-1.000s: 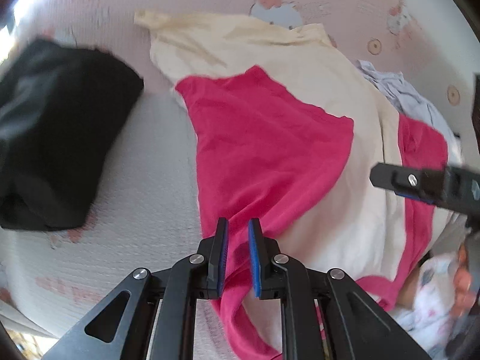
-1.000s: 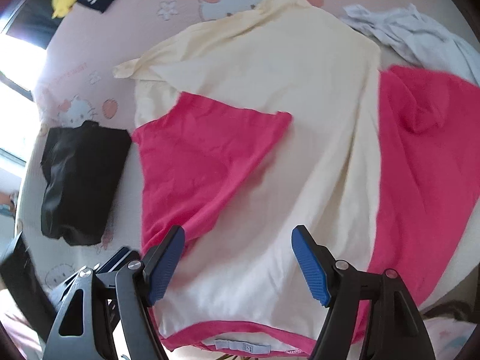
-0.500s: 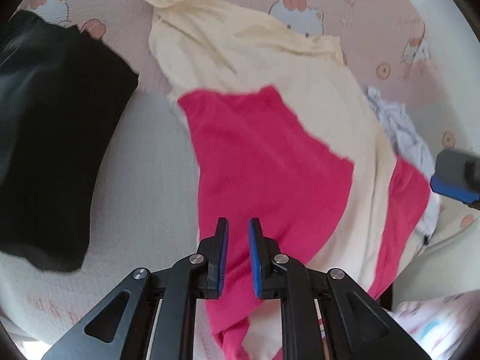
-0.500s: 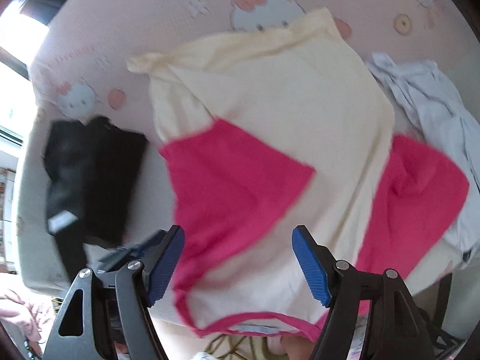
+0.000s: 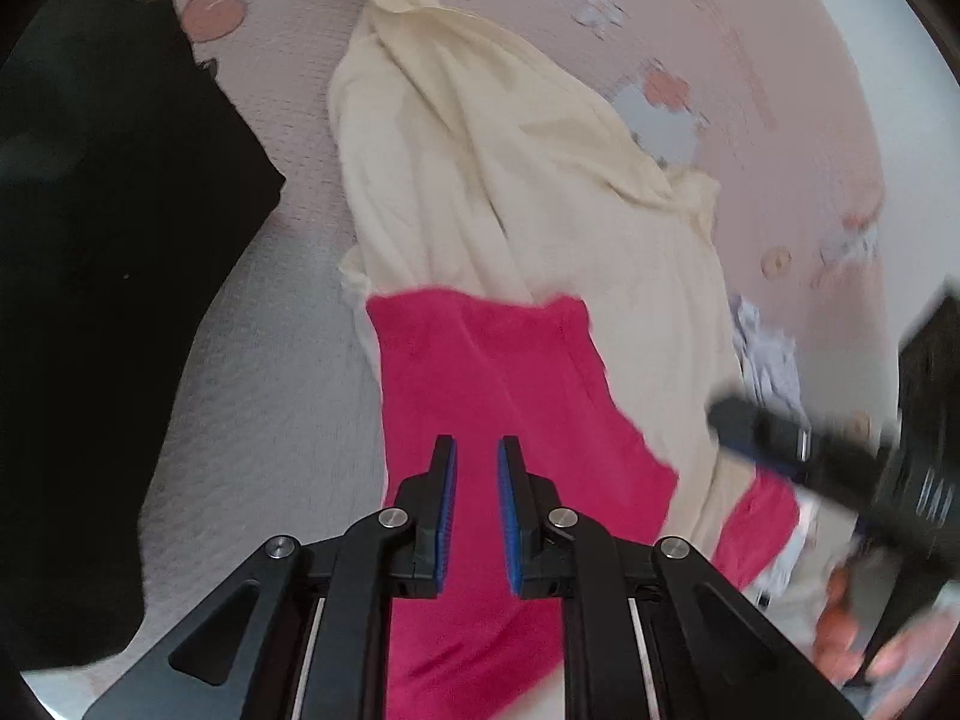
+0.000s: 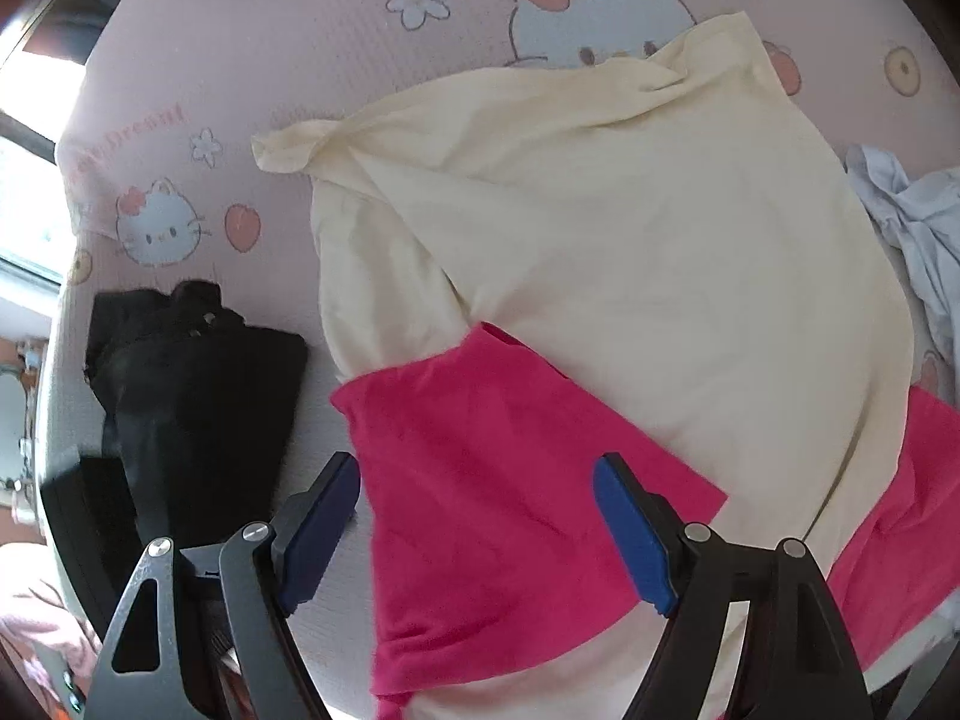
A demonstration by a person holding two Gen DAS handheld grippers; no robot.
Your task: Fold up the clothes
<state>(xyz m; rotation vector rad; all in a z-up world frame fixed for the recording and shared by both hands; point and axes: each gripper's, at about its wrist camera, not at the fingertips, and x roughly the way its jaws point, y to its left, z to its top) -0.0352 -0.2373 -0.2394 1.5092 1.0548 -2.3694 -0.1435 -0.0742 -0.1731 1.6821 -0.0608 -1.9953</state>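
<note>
On the far left of my right-hand view a folded black garment (image 6: 198,396) lies on the pink cartoon-cat bedsheet (image 6: 336,60), just beside the cream and hot-pink top (image 6: 630,252), which is spread over the middle of the bed with one pink sleeve folded across its cream body, and a crumpled pale-blue cloth (image 6: 912,222) sits at the right edge. My left gripper (image 5: 477,501) is clenched, its blue pads nearly together above the pink sleeve with no cloth caught between them. My right gripper (image 6: 477,531) is spread wide and empty over the same pink sleeve, its fingers (image 6: 630,528) clear of the fabric.
</note>
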